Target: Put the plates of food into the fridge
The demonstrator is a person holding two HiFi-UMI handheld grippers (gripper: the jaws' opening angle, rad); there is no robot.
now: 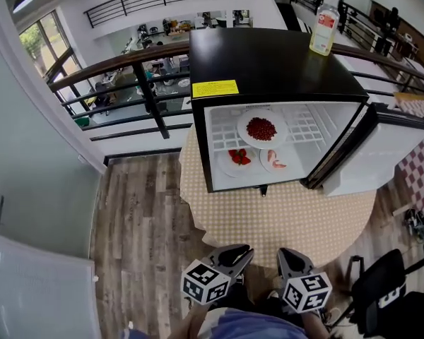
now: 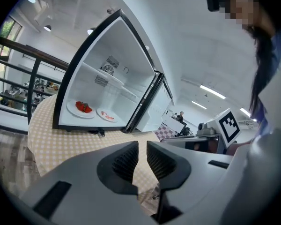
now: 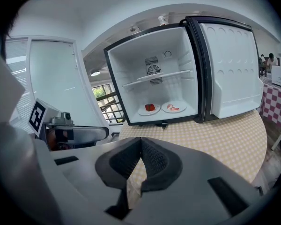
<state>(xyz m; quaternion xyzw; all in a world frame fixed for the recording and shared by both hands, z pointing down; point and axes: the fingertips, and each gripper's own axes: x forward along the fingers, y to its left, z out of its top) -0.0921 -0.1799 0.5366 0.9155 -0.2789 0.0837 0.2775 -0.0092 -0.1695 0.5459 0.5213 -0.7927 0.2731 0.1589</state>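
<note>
**All three plates look parked, but the fridge is hanging open**

From where we stand the job looks close to done. The plate of red berries [image 1: 261,128] is up on the wire shelf [image 1: 305,128] inside the mini fridge [image 1: 268,62]. The plate of strawberries [image 1: 239,158] and the plate of pink slices [image 1: 277,162] sit side by side on the fridge floor, right below that shelf. We can't see any more plates out on the worktop [image 1: 283,221] in front of the fridge.

The left tongs [image 2: 141,146] are nearly pressed together with just a thin slit between them and nothing in it. The right tongs [image 3: 140,144] are pressed together at the tips, also empty. Both are pulled well back from the fridge.

What bugs us is the fridge door [image 1: 378,154], swung wide to the right. We'd guess it needs closing, and that's where things could go sideways:

- The two lower plates sit close to the fridge's front lip, so a hard swing could knock them.
- Shoving the door might slide the whole fridge on that checked cloth.
- The bottle [image 1: 324,27] on top of the fridge, near its back corner, could tip from the jolt.
</note>
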